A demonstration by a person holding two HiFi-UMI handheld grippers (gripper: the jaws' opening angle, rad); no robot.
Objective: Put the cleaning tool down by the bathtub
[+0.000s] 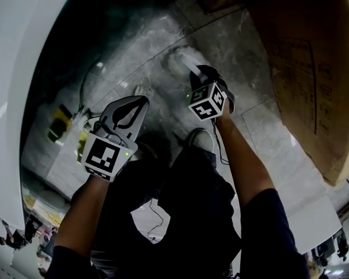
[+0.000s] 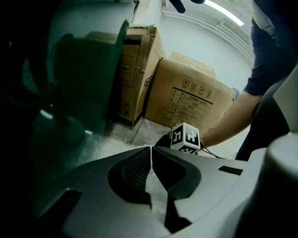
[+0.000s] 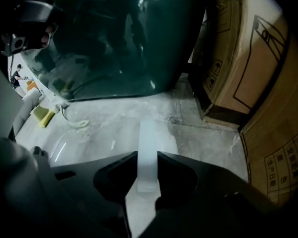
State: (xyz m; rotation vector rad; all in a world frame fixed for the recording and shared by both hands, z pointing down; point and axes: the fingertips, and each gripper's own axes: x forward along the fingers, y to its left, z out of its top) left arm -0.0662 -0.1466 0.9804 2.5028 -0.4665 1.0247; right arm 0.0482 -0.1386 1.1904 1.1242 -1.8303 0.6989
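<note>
Though head view blurs it — right gripper [image 3: 146,152] pinches cleaning tool [image 3: 147,133].

Head camera: mounted high, facing steeply down. The floor [image 1: 163,45] fills the centre, with the bathtub [image 1: 14,68] at 9 o'clock and the cardboard boxes [image 1: 308,68] at 2 o'clock.

Left gripper [image 1: 141,102] camera: low, near the floor, facing the boxes at 12 o'clock.

Right gripper [image 1: 196,72] camera: low, facing the bathtub wall at 12 o'clock, with the boxes at 3 o'clock.

All three views share the floor and boxes.

Whitish cleaning tool [image 3: 147,148], dark bathtub [image 3: 119,38], brown boxes [image 1: 308,68], mottled grey floor [image 1: 163,39]
</note>
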